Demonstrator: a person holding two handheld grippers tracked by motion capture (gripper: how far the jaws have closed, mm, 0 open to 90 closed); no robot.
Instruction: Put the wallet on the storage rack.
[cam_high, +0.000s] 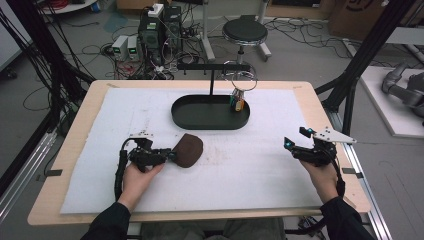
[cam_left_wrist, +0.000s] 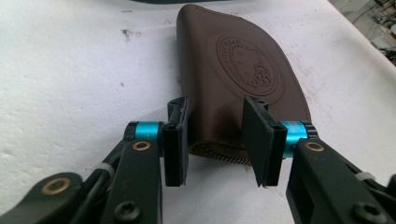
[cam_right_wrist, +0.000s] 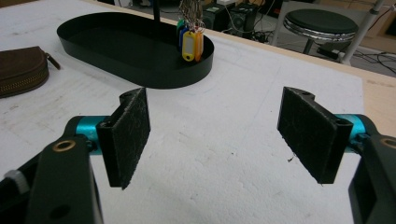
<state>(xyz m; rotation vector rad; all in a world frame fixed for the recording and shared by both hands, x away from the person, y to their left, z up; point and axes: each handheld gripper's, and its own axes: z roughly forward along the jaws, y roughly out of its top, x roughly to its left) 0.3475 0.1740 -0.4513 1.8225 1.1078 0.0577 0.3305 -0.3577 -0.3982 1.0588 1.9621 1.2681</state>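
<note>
Pouch (cam_left_wrist: 233, 74), worktop, near side of tray (cam_high: 210, 122): your left gripper (cam_left_wrist: 217, 140) fingers open, straddling zip end. Likely grasp step; close next. Right gripper (cam_right_wrist: 217, 135) open, idle.

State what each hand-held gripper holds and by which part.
Nothing is held. The left hand-held gripper straddles the brown leather pouch's zipper end, jaws open; the right hand-held gripper is open over bare mat.

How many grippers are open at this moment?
2. The left gripper is at the brown pouch, jaws apart around its zipper end. The right gripper is over bare white mat, jaws wide.
</note>
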